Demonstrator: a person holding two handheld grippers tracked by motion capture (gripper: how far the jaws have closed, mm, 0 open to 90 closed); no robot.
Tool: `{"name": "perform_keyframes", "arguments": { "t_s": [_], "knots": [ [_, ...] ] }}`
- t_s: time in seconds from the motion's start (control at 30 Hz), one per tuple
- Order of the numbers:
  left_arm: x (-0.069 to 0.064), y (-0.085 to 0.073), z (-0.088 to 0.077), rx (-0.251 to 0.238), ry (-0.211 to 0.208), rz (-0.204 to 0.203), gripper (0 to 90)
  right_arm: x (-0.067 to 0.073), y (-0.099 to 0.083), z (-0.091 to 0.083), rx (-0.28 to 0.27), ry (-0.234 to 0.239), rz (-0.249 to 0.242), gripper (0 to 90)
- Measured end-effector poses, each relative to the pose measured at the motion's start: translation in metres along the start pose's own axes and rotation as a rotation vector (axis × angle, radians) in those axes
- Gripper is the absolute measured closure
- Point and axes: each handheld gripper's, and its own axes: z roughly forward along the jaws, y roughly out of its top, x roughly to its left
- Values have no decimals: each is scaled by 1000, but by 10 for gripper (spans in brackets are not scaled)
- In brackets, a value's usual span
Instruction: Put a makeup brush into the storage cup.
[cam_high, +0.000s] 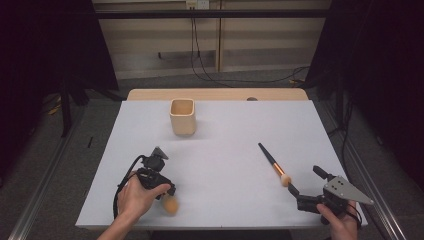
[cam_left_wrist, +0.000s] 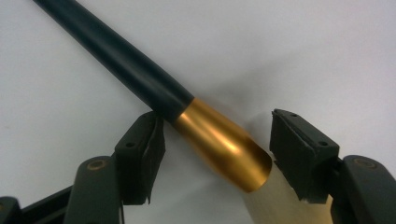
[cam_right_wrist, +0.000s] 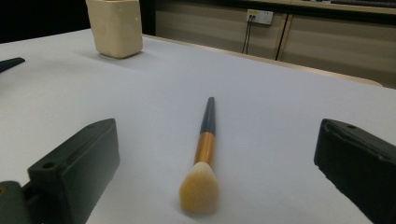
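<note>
Though light and stiff, with a smooth gold ferrule likely slippery and soft bristles, better gripped at the ferrule: makeup brush (cam_left_wrist: 219, 144) between half-closed left gripper (cam_left_wrist: 215, 156) fingers (cam_left_wrist: 140, 154), not yet pinched; right gripper (cam_right_wrist: 219, 186) spread wide.

High view above table (cam_high: 220, 200) – tool views low, close, sharing its white top

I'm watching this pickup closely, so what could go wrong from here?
The left gripper straddles the brush at its tapered gold collar; one finger touches, so it might slip or twist. The second brush lies unheld between the right gripper's open fingers, easily nudged.
</note>
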Motion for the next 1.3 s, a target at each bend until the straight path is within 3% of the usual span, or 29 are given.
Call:
{"name": "perform_keyframes", "arguments": {
  "t_s": [0.3, 0.6, 0.73, 0.97, 1.13, 1.3],
  "knots": [
    [-3, -1, 0, 23, -1, 27, 489, 0, 0, 0, -2, -8, -1, 0],
    [-5, 0, 0, 54, -33, 75, 630, 0, 0, 0, 0, -5, -2, 0],
    [-5, 2, 0, 68, -34, 122, 646, 0, 0, 0, 1, -6, -2, 0],
    [3, 4, 1, 85, -87, 159, 645, 0, 0, 0, -3, -1, 0, 0],
    [1, 9, 1, 127, -74, 210, 660, 0, 0, -1, 0, -5, 3, 0],
    [0, 7, 0, 119, -72, 238, 662, 0, 0, -1, 2, -4, 1, 0]
  ]
}}
